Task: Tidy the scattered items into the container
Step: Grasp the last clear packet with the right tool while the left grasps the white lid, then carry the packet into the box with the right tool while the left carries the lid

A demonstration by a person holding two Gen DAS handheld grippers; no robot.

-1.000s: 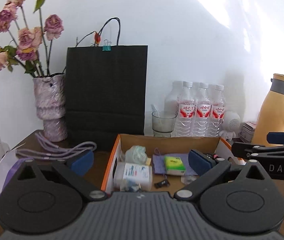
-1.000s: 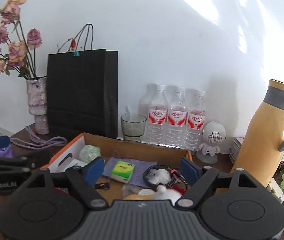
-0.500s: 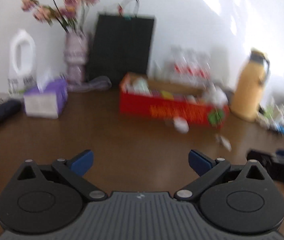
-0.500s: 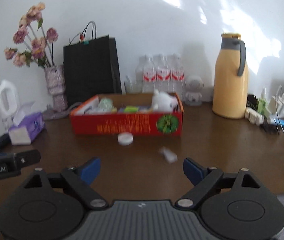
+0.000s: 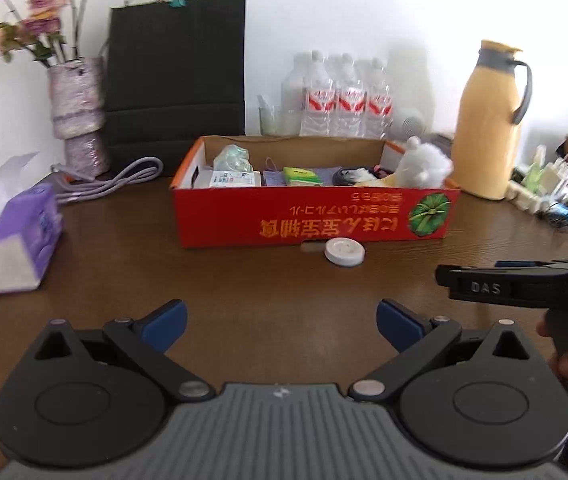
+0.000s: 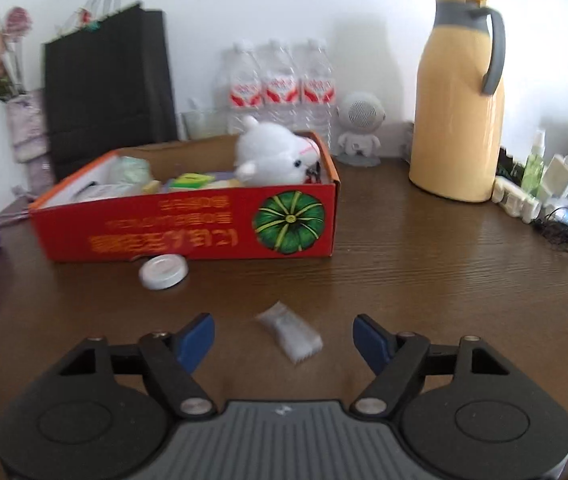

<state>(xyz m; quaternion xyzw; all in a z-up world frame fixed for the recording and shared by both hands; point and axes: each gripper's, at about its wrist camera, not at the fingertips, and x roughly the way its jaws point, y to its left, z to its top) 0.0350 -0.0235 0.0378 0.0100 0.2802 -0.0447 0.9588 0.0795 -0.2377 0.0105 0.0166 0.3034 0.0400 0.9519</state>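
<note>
A red cardboard box (image 5: 316, 220) (image 6: 187, 228) stands on the brown table, holding a white plush toy (image 6: 271, 156) (image 5: 424, 164) and several small items. A white round lid (image 5: 344, 252) (image 6: 163, 272) lies on the table just in front of the box. A small silver sachet (image 6: 290, 334) lies closer, between my right gripper's fingers. My right gripper (image 6: 284, 338) is open and empty, low over the table. My left gripper (image 5: 281, 322) is open and empty, well back from the box. The right gripper (image 5: 524, 284) shows at the right edge of the left wrist view.
Behind the box stand a black paper bag (image 5: 175, 72), water bottles (image 5: 344, 96), a flower vase (image 5: 79, 112) and a yellow thermos (image 6: 460, 104). A purple tissue box (image 5: 15, 236) sits left. A small robot figure (image 6: 360, 128), chargers and cables (image 6: 556, 200) sit right.
Both grippers have pulled back from above the box to the near side of the table. The right gripper has come down over the silver sachet. Both stay open and empty.
</note>
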